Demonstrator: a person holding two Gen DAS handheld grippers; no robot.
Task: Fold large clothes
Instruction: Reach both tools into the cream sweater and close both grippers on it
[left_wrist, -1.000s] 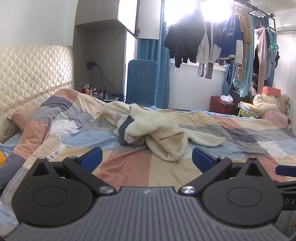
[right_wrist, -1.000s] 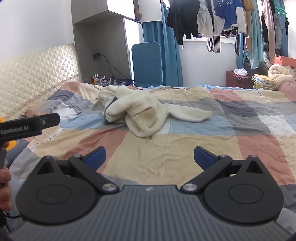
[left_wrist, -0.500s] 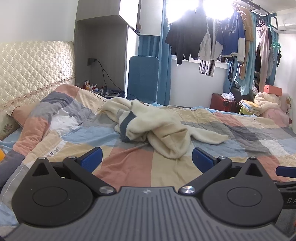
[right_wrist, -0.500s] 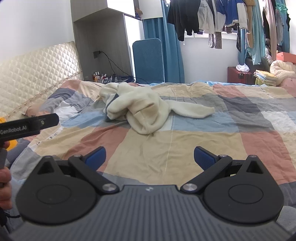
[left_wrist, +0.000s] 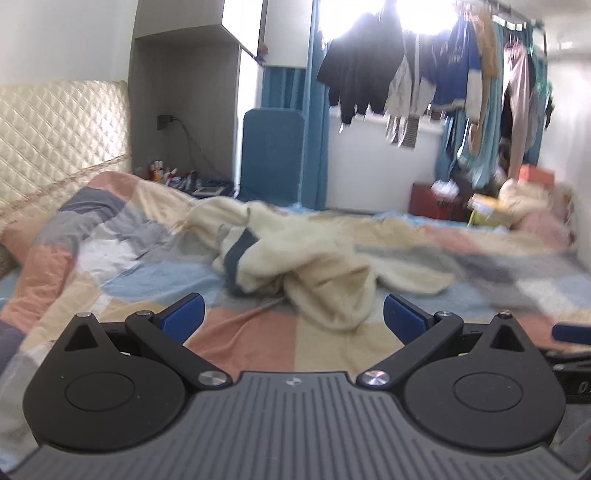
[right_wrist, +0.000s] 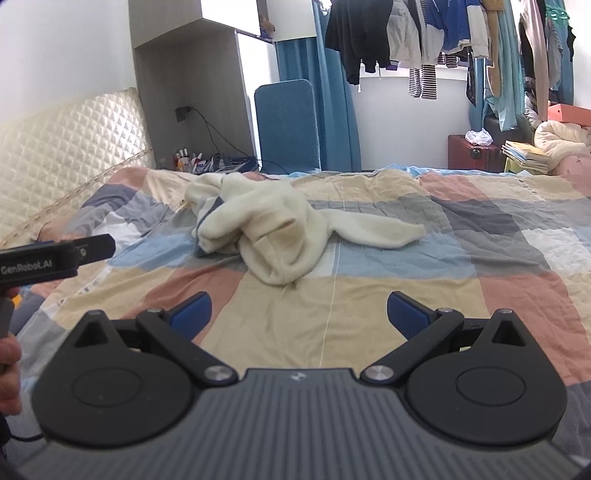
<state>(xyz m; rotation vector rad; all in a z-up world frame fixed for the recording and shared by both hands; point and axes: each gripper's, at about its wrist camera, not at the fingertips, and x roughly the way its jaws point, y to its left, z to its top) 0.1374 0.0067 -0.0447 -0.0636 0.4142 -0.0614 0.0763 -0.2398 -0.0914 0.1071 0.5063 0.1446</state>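
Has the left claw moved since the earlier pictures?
Yes. The left claw has advanced toward the cream fleece garment, which looms nearer against the fixed headboard.

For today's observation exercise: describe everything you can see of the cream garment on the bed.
The cream garment looks like thick, fleecy fabric with a grey-blue band showing on its left side. It lies crumpled in a heap, unfolded, on the patchwork quilt, with one sleeve stretched out to the right. Only the quilt touches it; both tongs are open and short of it.
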